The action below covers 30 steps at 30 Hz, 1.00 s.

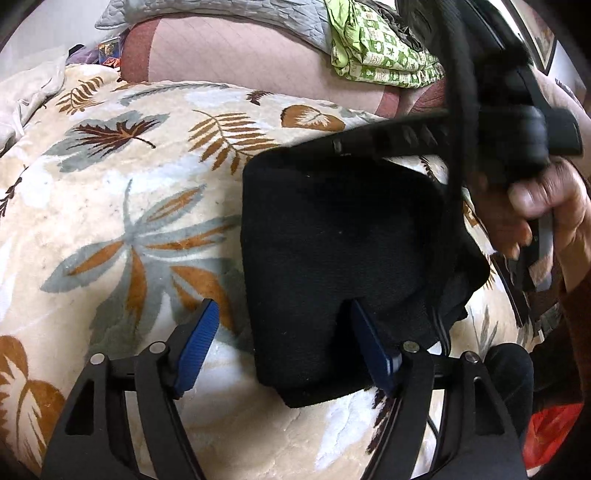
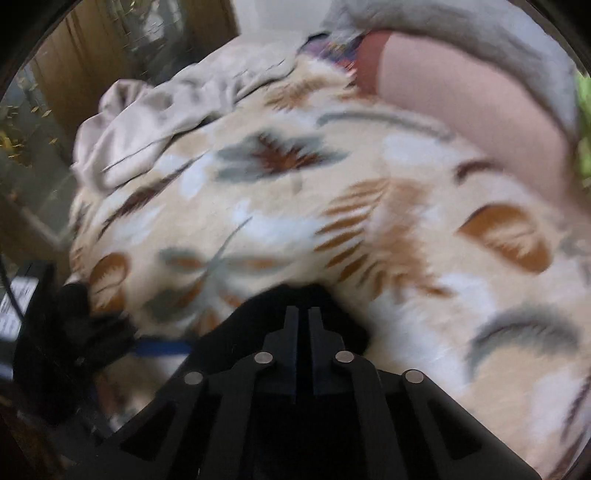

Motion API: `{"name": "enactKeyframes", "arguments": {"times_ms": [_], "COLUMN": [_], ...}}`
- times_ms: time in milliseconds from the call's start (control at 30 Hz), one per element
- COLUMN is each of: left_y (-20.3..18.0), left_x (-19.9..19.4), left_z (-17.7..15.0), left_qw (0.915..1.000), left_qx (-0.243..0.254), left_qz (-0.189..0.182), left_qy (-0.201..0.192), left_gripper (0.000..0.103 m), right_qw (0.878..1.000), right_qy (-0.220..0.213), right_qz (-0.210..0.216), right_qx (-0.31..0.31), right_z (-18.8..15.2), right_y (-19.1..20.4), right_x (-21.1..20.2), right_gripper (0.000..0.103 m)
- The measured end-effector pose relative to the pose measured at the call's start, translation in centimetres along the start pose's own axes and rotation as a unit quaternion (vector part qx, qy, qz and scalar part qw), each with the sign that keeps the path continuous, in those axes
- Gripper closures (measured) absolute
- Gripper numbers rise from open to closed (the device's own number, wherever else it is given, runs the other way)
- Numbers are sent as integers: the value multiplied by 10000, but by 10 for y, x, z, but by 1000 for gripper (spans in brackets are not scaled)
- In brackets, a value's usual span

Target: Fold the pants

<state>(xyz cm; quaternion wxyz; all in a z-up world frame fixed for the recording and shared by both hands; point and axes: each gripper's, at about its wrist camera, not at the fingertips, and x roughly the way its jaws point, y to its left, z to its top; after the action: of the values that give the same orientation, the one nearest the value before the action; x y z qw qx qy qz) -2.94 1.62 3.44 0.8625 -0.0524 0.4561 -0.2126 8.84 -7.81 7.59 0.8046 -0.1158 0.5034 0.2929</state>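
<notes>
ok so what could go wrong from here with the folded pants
1. The left gripper is open and straddles the near edge of the folded black pants, with one pad on the fabric; pulling back could drag the fold open.
2. At the right side, layers stick out unevenly, so the stack may splay.
3. The leaf-print blanket is soft and bumpy, so the pants may shift when pressed.

leaf-print fleece blanket (image 1: 155, 206), pink bedsheet (image 1: 236, 55), grey quilt (image 1: 221, 11), wooden panel (image 2: 92, 48)
</notes>
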Motion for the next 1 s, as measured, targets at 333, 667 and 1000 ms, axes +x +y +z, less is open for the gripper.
{"name": "enactKeyframes", "arguments": {"times_ms": [333, 667, 1000], "left_y": [-1, -2, -24], "left_x": [3, -11, -16], "left_z": [4, 23, 26], "left_qw": [9999, 9991, 9979], "left_qx": [29, 104, 366], "left_qz": [87, 402, 498], "left_qy": [118, -101, -193], "left_gripper": [27, 28, 28], "right_qw": [9917, 9811, 9529], "right_qy": [-677, -724, -1581], "right_qz": [35, -122, -206], "right_qx": [1093, 1790, 2579], "right_z": [-22, -141, -179], "right_y": [-32, -30, -41], "right_x": [-18, -72, -113], "right_gripper": [88, 88, 74]}}
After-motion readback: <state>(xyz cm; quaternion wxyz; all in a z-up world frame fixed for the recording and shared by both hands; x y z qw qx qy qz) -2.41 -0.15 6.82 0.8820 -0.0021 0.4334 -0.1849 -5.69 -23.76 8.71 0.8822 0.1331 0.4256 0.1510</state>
